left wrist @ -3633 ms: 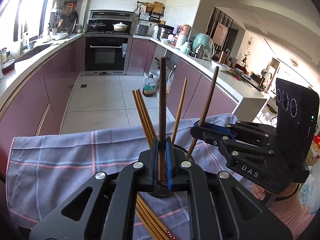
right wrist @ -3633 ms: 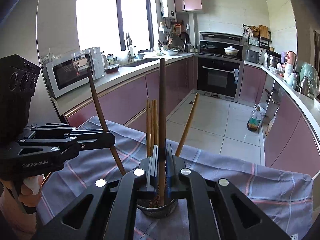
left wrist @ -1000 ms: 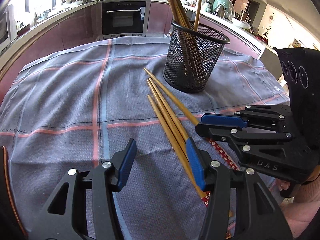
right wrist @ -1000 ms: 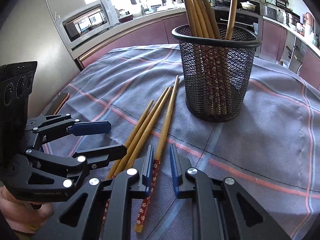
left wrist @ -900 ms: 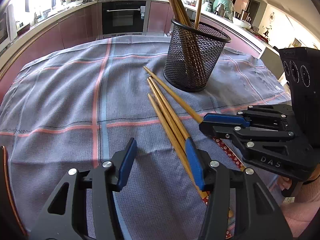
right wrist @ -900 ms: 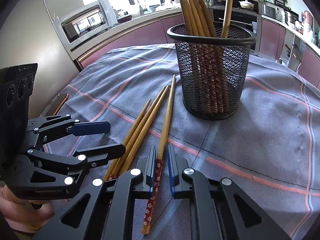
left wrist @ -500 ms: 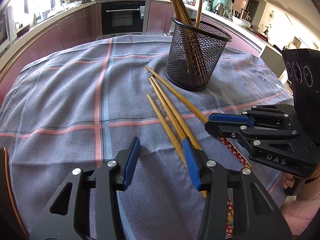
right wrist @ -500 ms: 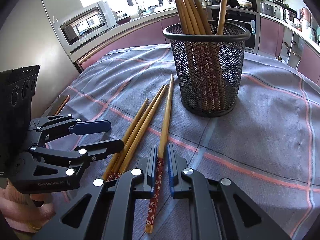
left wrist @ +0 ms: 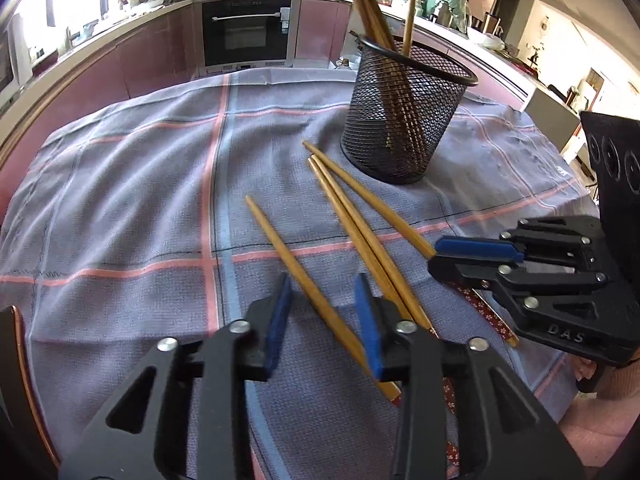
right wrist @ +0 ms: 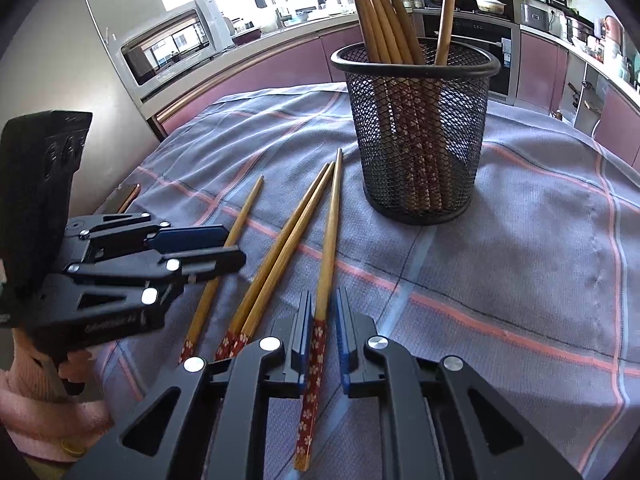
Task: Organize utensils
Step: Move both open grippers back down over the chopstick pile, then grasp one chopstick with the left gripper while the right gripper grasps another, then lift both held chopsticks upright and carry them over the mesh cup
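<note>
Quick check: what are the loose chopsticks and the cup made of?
chopsticks: apparently bamboo or wood, smooth tan shafts with faint grain; the handle ends look lacquered, red with small flowers. cup: black wire mesh, probably painted metal, see-through lattice under a solid rolled rim.

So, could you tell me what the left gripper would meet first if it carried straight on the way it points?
Probably the lone chopstick between the closing fingers of the left gripper, then the checked cloth beneath; depth is uncertain.

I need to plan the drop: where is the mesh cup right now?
The mesh cup stands upright on the cloth, just beyond the tips of the loose chopsticks, upper centre in the right wrist view.
</note>
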Demonstrator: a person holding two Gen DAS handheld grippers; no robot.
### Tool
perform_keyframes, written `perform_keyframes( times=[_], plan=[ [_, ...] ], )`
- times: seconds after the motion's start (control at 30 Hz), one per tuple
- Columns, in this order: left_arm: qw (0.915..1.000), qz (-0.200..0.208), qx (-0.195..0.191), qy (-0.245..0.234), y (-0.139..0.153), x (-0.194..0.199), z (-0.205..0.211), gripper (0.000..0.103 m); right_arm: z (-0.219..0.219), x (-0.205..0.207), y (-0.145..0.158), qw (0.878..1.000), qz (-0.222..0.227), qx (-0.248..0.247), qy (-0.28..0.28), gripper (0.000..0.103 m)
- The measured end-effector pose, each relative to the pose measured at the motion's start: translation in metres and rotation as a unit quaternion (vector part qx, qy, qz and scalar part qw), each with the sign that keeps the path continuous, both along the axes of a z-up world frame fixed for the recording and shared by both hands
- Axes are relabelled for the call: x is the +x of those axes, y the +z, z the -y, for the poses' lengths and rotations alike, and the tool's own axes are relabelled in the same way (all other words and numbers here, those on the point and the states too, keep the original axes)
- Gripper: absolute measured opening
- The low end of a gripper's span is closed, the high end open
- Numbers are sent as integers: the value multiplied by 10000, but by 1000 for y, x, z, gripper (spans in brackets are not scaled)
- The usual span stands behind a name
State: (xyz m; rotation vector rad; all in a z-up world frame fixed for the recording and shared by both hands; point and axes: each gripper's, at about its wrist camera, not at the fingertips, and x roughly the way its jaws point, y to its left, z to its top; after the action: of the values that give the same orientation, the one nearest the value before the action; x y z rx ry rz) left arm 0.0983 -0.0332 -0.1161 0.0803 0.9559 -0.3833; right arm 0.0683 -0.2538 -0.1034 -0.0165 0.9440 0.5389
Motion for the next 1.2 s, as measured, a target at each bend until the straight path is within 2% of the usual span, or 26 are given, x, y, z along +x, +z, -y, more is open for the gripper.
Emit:
perform_keyframes(
  times=[0.13,0.27,0.33,0.5,0.83,1.2],
  plan=[
    [9999,10,100,27,-1,3,4,34,-11,11,0,9998,129,-149,-1,12],
    [9998,27,119,174,-1,7,1,20,-22,20,0,9991,262,-338,39,11],
    [9997,13,64,241,-1,8,-1,17,-22,21,0,9989,295,-355,16,7],
    [9993,-11,-33,365,-1,11,-4,9,-15,21,-1,9995,250,-201,-68,5],
    [9991,28,-174,388,5,6,-1,7,-3,13,8,9995,291,96,-107,5],
    [9984,313,-344,325,31,-5,-3,7,13,-6,28,9972,490,560,30,5]
  ],
)
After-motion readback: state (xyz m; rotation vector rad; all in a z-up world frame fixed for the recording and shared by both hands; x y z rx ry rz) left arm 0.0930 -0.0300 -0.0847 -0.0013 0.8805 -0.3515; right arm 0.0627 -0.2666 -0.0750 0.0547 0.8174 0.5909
